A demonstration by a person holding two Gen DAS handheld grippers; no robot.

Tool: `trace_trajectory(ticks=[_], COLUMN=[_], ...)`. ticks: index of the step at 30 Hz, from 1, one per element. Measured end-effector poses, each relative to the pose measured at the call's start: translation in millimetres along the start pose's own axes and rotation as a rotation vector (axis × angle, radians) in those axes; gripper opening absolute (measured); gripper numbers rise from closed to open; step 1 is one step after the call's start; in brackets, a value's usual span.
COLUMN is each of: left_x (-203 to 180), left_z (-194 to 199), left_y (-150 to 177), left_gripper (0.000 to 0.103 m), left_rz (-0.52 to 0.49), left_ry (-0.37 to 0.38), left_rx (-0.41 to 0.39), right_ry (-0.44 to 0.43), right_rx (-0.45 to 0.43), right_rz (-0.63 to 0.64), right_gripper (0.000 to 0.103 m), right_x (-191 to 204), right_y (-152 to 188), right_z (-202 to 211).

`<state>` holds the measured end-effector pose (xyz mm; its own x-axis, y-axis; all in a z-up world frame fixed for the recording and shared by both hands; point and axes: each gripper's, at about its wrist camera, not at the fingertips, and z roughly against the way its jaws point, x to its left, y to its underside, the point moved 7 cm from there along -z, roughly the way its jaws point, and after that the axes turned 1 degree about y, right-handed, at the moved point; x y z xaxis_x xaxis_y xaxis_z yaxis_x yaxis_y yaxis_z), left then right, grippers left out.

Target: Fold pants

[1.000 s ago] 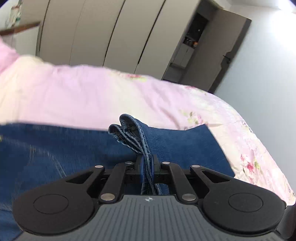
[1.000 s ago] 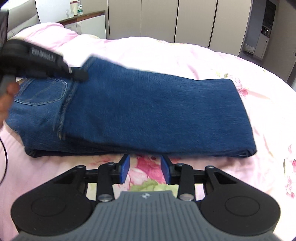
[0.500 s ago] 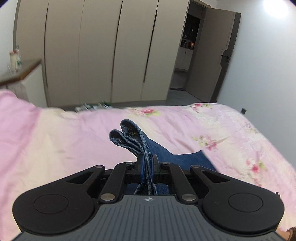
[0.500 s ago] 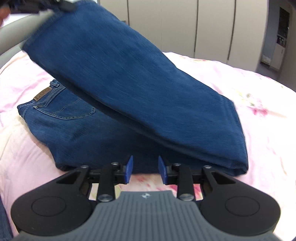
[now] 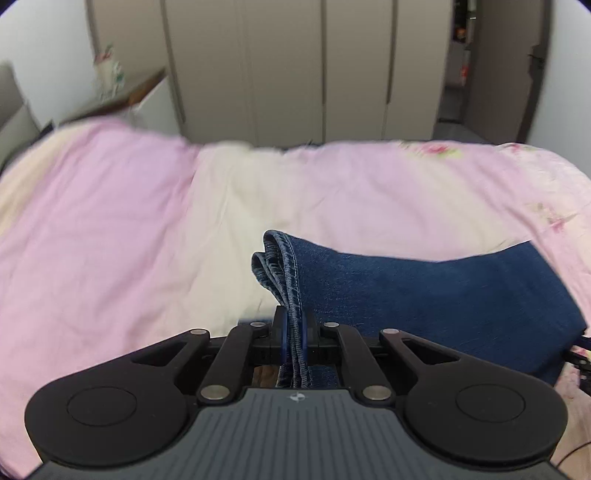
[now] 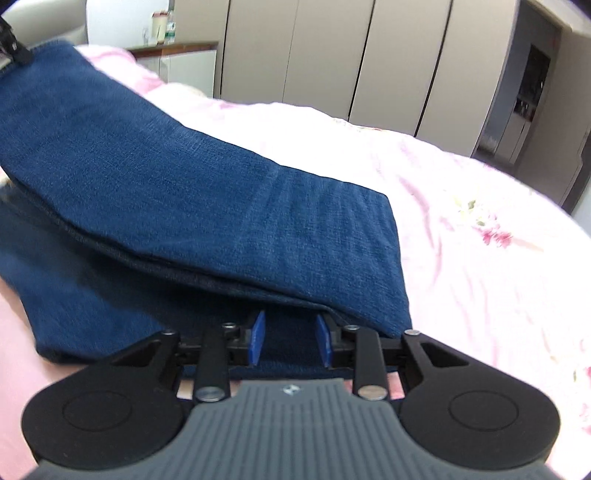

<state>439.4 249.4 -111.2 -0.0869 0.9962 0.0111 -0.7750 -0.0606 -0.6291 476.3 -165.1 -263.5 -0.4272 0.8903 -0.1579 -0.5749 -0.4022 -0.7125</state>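
The left tool (image 5: 293,332) is clenched on the stitched hem edges of the blue pants (image 5: 424,291), lifting the top layer above the pink bed (image 5: 129,240). To the right, the right tool (image 6: 290,341) is released, blue pads apart at the fold between raised and lower layers of the pants (image 6: 221,206).

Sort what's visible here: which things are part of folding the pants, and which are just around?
In use:
dark blue denim pants
left gripper, clamping their hem
right gripper, open

Bystanders:
pink floral bedspread
beige wardrobe doors
white cup on the sideboard
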Motion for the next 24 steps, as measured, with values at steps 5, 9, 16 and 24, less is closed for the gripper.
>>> trace_trajectory(ticks=[5,9,16,24], left_x=[27,37,45,49], left_z=[-54,-53,-35,-104], left_y=[29,34,21,47], left_gripper=[0.007,0.007,0.007,0.008], left_rz=[0.063,0.091,0.033,0.03], left_ry=[-0.034,-0.022,-0.038,-0.115], left_rx=[0.078,0.074,0.067,0.139], right_ry=[0.054,0.121,0.035,0.067], right_rx=[0.022,0.059,0.019,0.047], right_rz=[0.043,-0.01,-0.002,0.038], right_gripper=[0.029,0.031,0.03,0.012], right_x=[1,-26,-28,-33], right_y=[12,22,26,27], right_z=[-4,-6,11,-7])
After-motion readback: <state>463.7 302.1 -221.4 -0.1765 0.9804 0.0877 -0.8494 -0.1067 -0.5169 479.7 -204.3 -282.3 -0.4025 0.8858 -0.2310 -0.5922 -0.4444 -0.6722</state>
